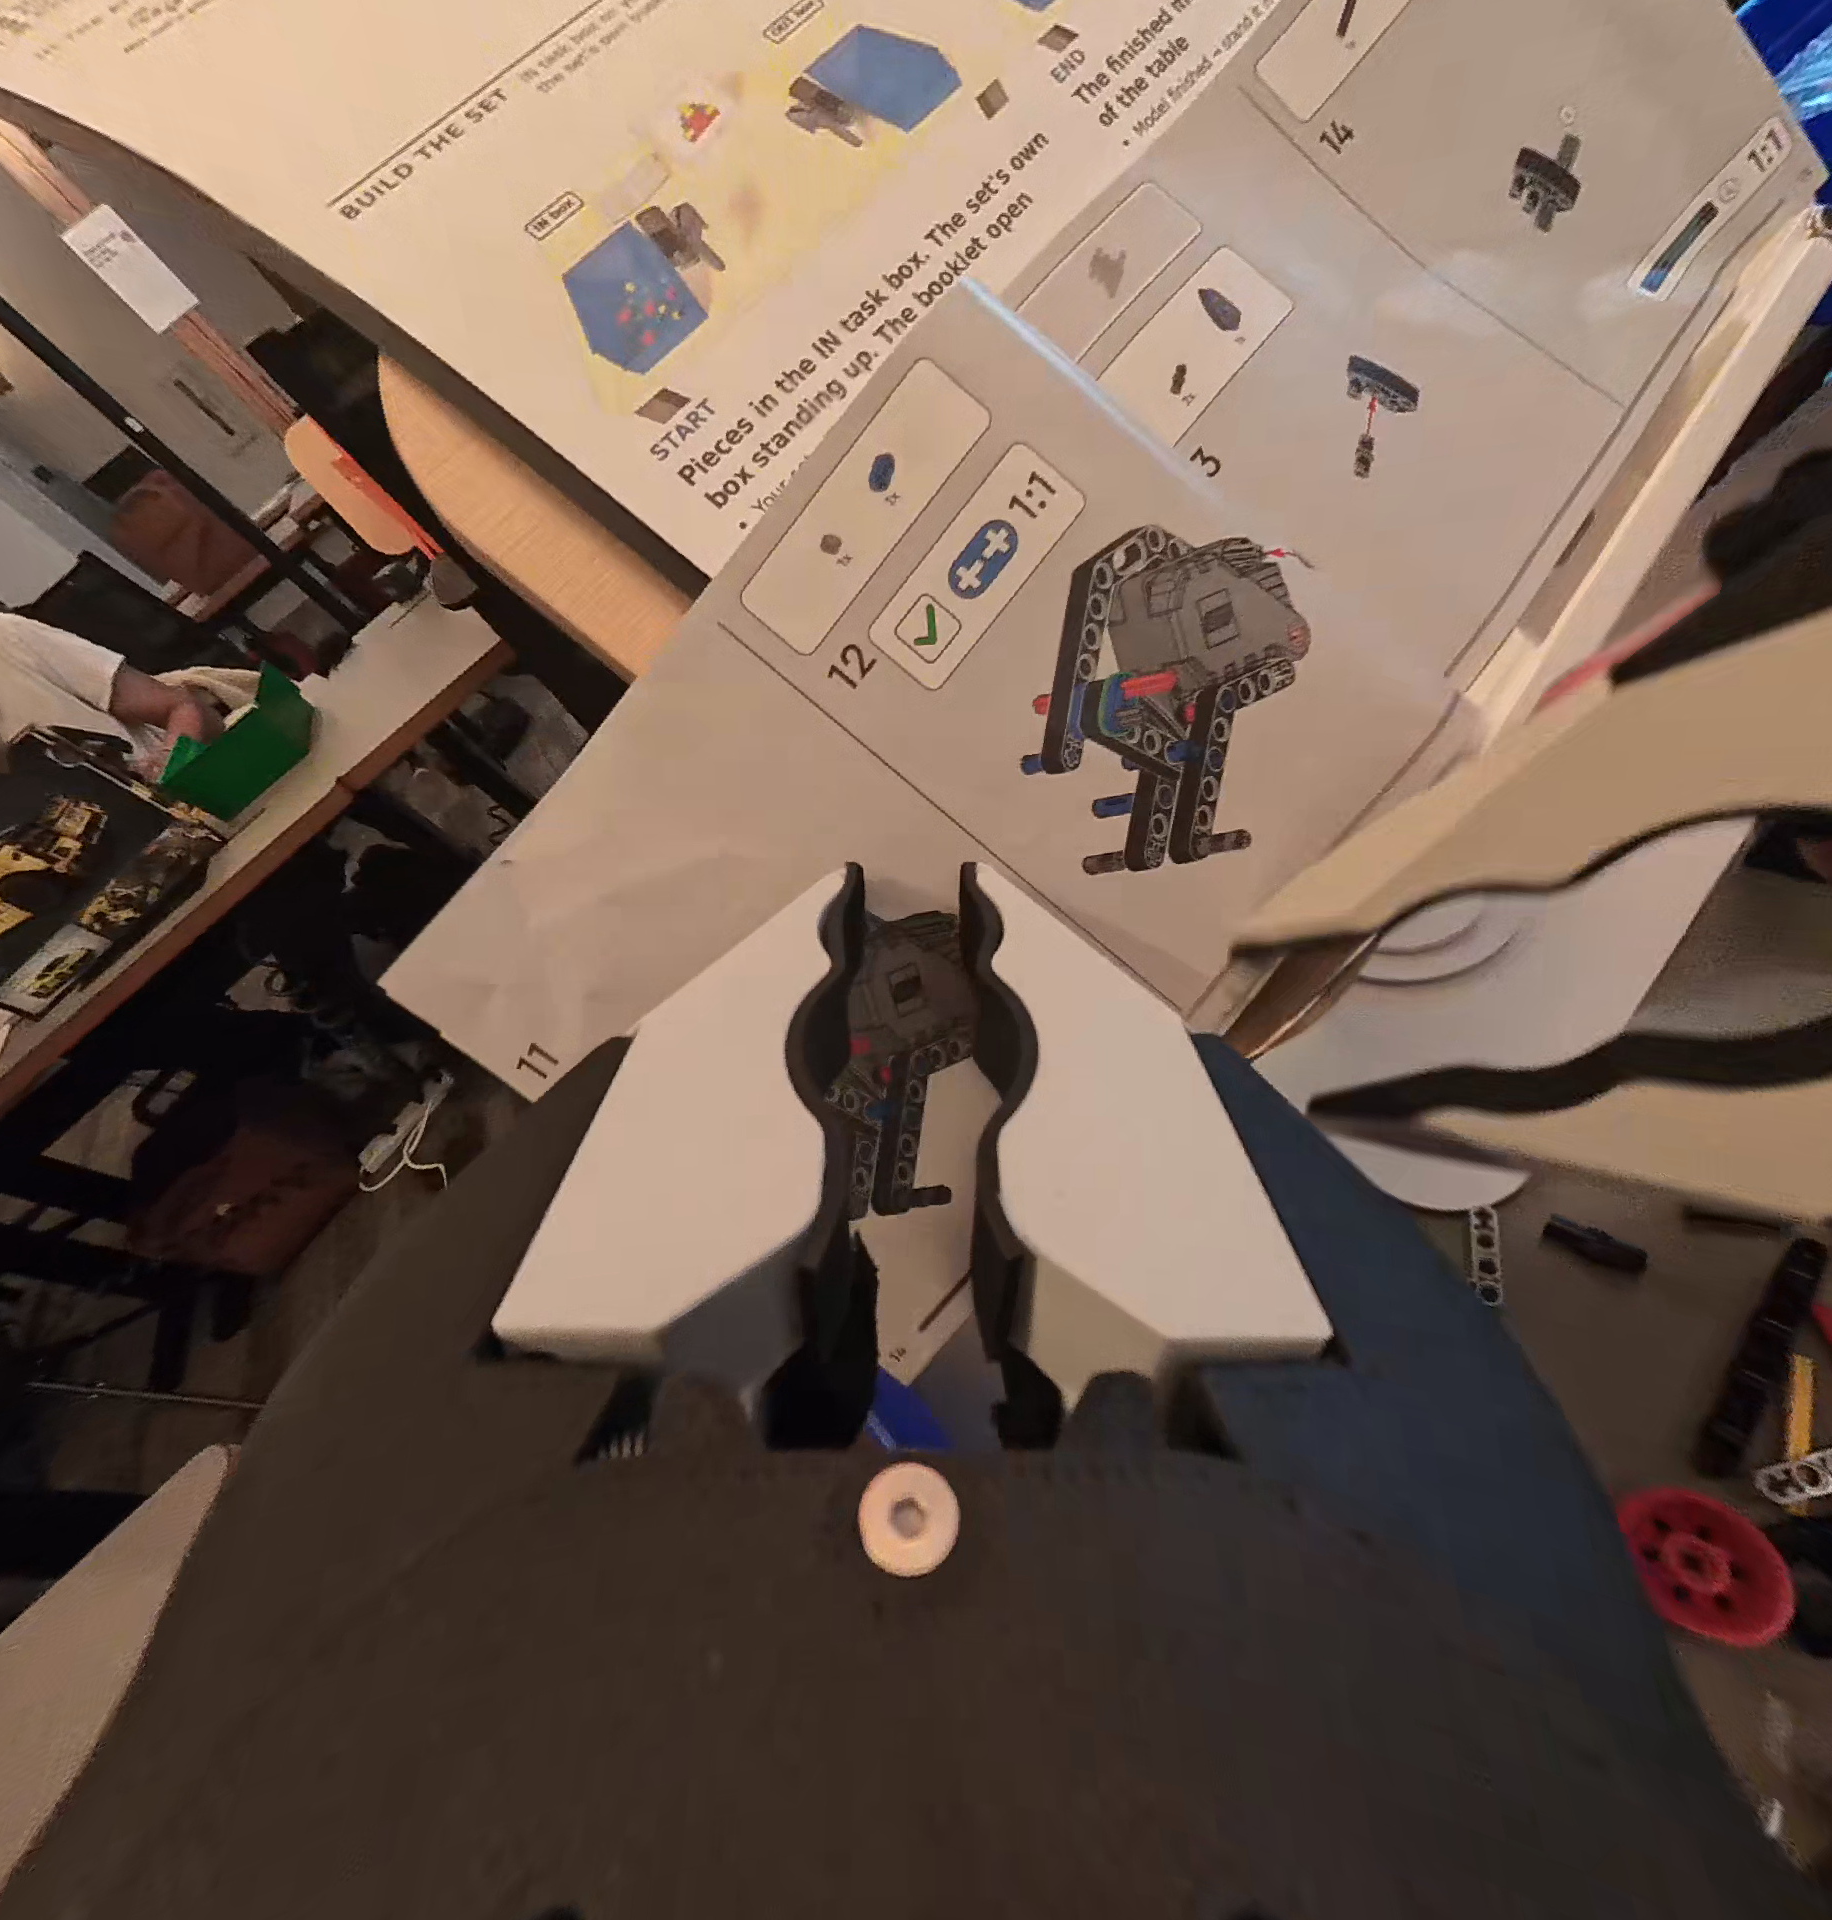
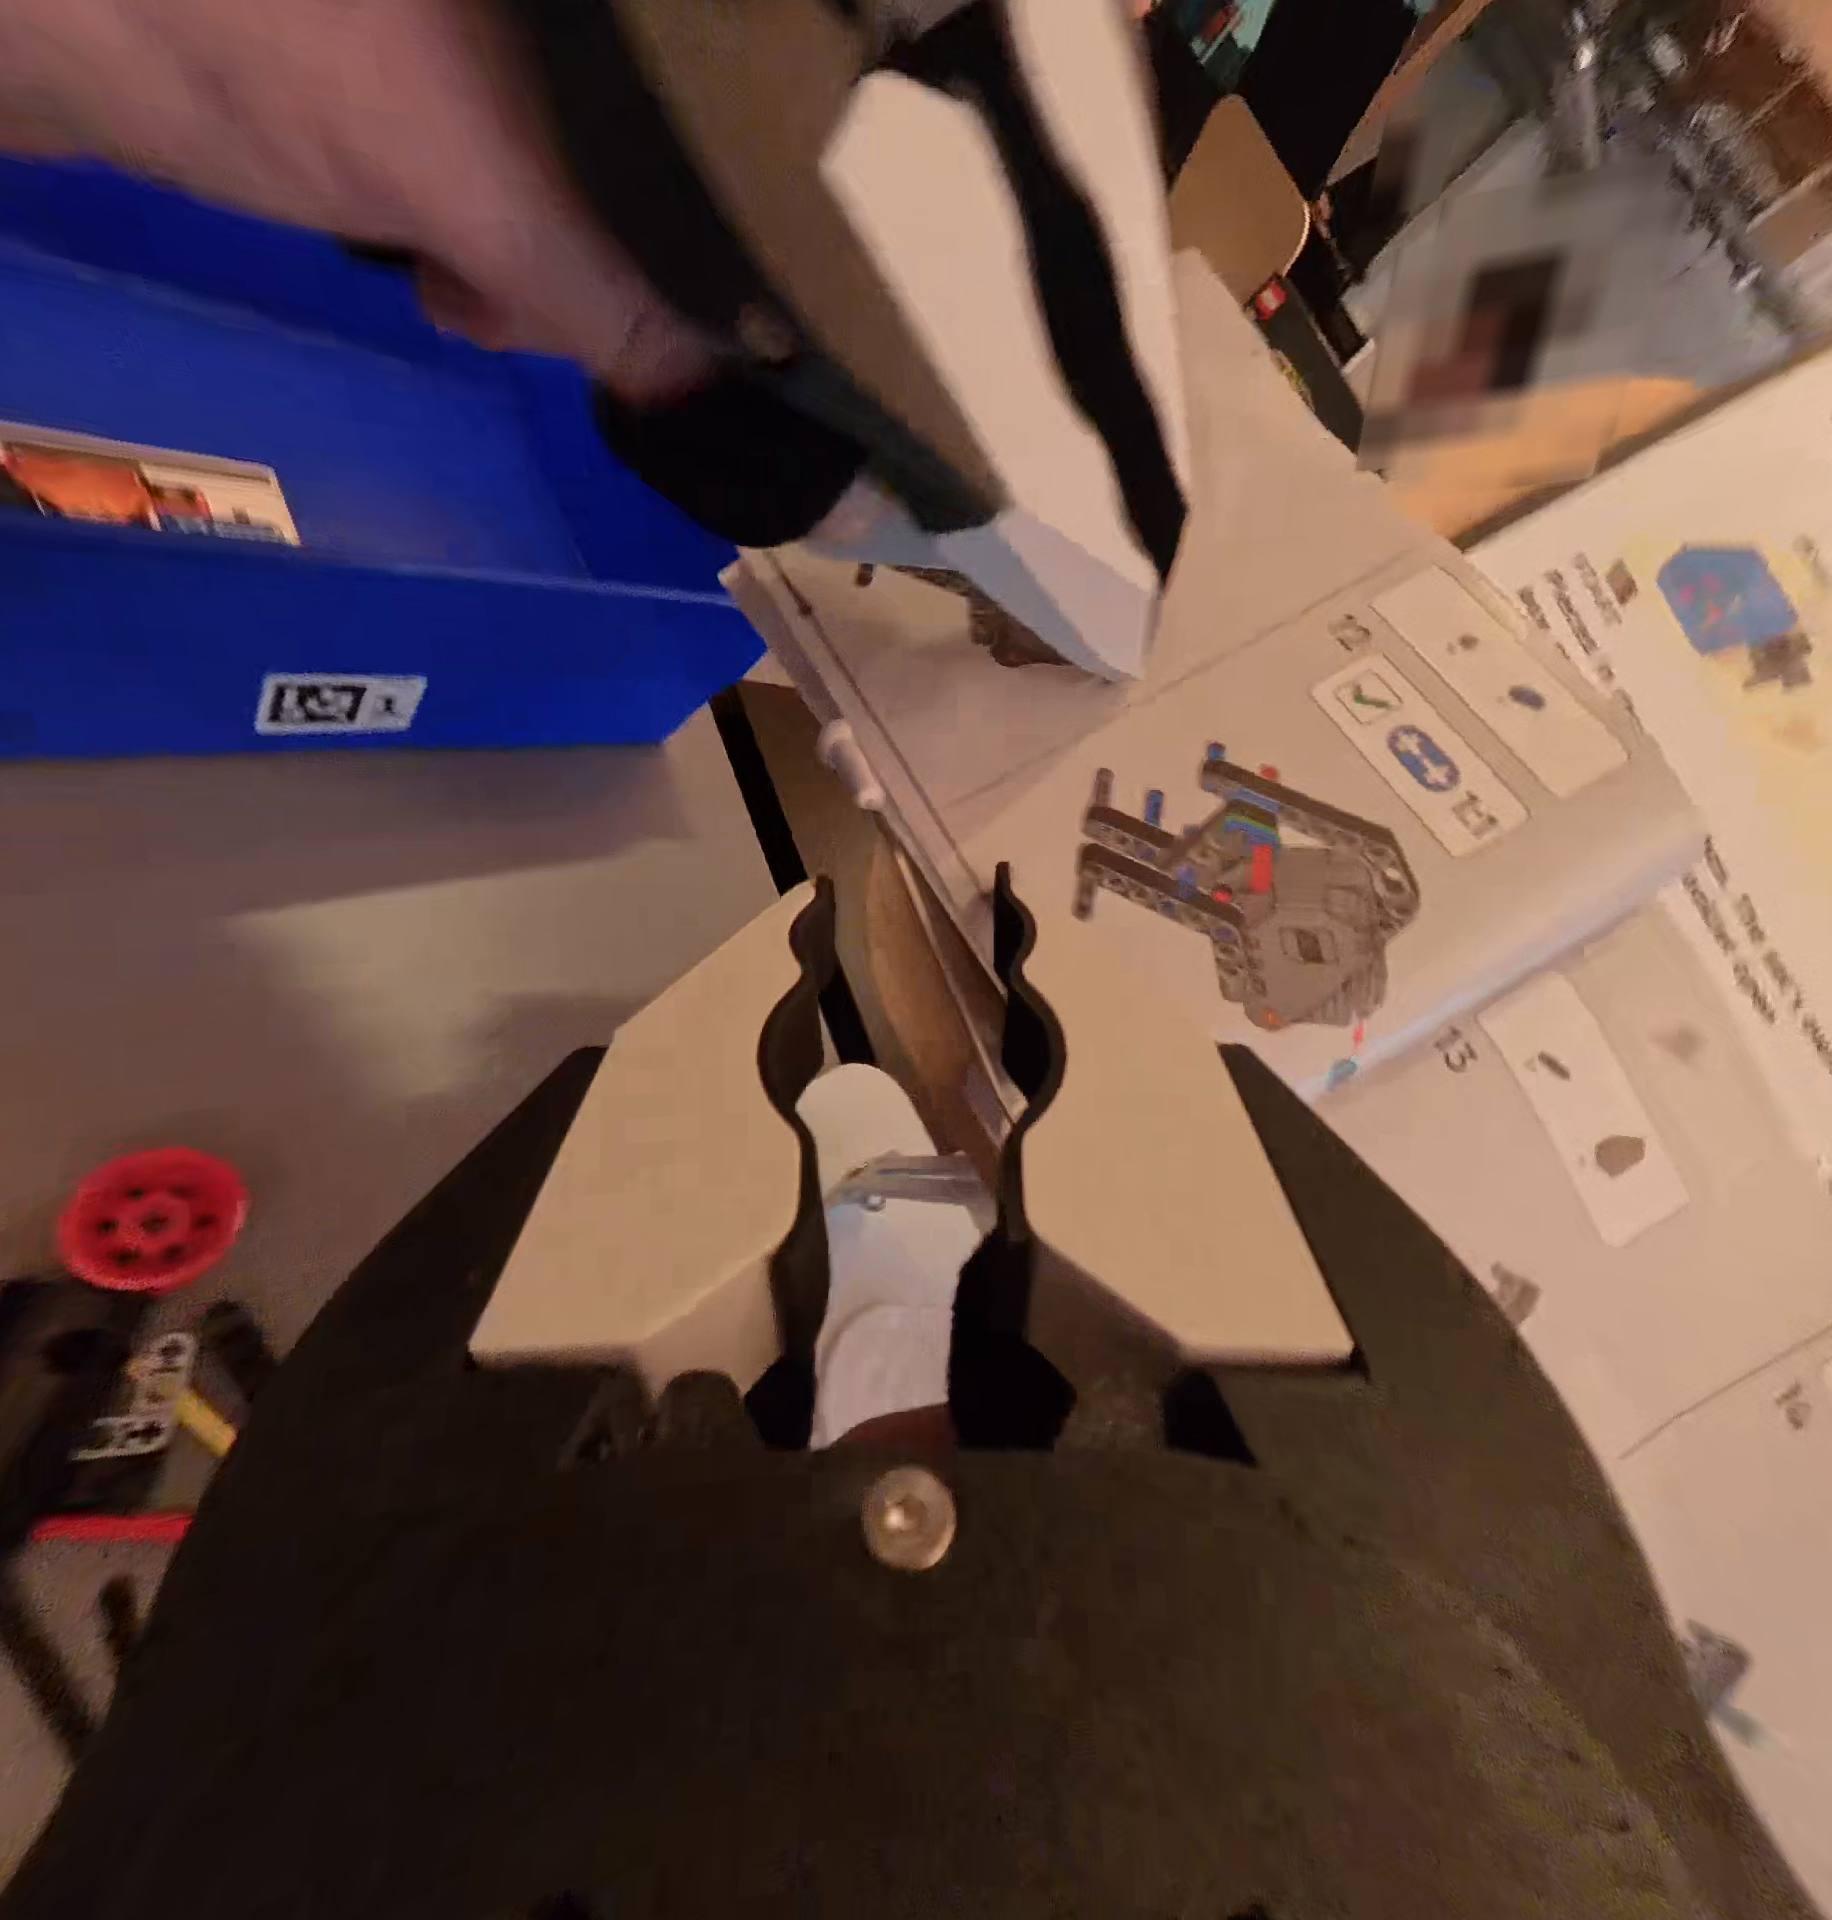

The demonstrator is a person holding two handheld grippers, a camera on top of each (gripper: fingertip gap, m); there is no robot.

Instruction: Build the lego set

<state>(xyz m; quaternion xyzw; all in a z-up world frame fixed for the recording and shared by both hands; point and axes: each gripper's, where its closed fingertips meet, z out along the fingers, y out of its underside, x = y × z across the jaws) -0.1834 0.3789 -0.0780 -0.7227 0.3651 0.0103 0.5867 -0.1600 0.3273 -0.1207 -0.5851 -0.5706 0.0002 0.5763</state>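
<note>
Instruction booklet lies open on the table, pages showing drawings of a grey-and-black beam model; a larger printed task sheet sits under and beyond it. Loose Lego pieces are on the bare tabletop beside the booklet — a red wheel hub, a black toothed beam, a small white perforated beam, a yellow axle.

Left gripper: jaws parted by a narrow gap, nothing between them; tips hover over the lower booklet page. Right gripper: jaws likewise slightly apart, pointed along the booklet's near edge; whether that edge lies between the tips I cannot tell (blur). Each gripper also shows, blurred, in the other's view.

A blue bin with a small sticker stands just beside the booklet. Farther off, a second table with a green box, a person's hand by it.
</note>
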